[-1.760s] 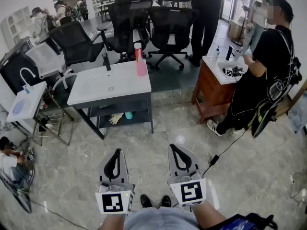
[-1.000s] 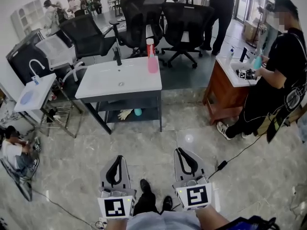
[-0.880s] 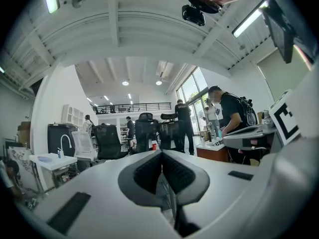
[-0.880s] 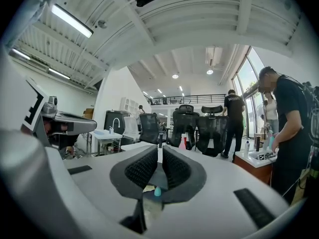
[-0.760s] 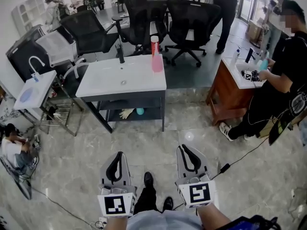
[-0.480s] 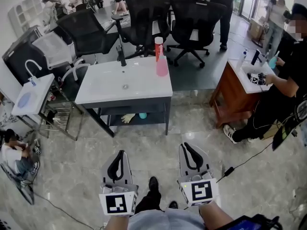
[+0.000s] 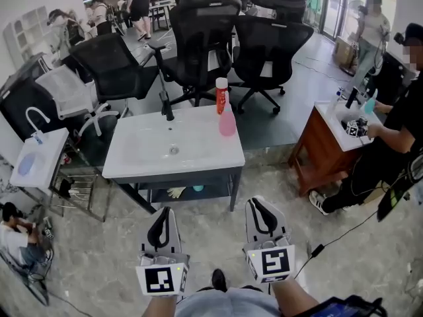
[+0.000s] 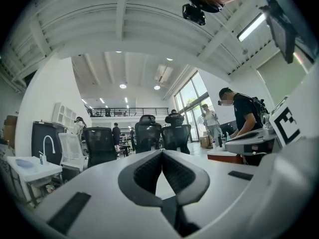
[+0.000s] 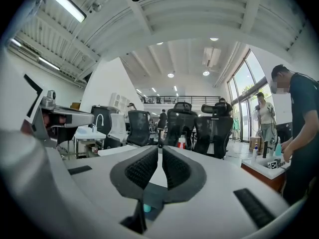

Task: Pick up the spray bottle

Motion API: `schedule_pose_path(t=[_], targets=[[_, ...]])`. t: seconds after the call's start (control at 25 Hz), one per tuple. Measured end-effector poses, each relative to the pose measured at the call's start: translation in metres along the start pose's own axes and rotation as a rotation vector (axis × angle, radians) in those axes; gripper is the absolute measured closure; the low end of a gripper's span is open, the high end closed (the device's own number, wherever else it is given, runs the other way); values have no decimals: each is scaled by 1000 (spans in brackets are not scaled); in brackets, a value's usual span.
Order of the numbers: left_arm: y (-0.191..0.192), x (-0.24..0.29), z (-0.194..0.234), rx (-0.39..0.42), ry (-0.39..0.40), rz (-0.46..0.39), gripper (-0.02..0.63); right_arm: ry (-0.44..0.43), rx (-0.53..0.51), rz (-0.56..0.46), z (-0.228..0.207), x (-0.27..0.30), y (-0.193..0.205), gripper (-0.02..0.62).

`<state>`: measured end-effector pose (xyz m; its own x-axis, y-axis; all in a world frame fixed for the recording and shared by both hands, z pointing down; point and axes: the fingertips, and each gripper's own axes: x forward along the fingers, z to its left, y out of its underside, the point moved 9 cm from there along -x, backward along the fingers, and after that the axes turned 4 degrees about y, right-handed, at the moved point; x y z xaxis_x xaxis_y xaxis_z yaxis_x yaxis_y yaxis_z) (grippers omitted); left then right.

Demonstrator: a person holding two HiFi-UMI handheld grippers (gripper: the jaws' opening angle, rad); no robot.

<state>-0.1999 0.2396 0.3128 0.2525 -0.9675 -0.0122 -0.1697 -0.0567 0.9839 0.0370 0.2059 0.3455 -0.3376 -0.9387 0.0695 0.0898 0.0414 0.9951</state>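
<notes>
The spray bottle (image 7: pixel 225 113), pink with a red top, stands upright at the far right corner of a white sink-top table (image 7: pixel 192 157). In the right gripper view the spray bottle (image 9: pixel 181 144) shows small, just right of the jaw tips. My left gripper (image 7: pixel 162 214) and right gripper (image 7: pixel 260 204) hang side by side over the floor, short of the table's near edge and pointing level toward it. Both are far from the bottle. The left gripper (image 8: pixel 162 153) has its pads together; the right gripper (image 9: pixel 160 150) shows only a thin slit. Neither holds anything.
A black faucet (image 7: pixel 165 104) rises at the table's back. Black office chairs (image 7: pixel 206 38) stand behind it. A person works at a wooden sink cabinet (image 7: pixel 322 152) on the right. A small white basin stand (image 7: pixel 36 158) is at left. A cable (image 7: pixel 330 238) crosses the floor.
The table and bottle have come closer and lower in the head view as I walk toward them. Both grippers keep their side-by-side pose and stay shut.
</notes>
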Motion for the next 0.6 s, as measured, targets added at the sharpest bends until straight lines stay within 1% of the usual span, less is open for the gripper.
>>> schedule_pose_path(t=[0.2,0.44,0.6], targets=[[11,27,18,-12,15,8,591,29,-14,-23,2,29,1,554],[29,56,23,-26,49,30,591,49,-6,-2,-5,54,10,555],[39,82,24,-29,64,55,590,63,8,20,-18,75,19,555]])
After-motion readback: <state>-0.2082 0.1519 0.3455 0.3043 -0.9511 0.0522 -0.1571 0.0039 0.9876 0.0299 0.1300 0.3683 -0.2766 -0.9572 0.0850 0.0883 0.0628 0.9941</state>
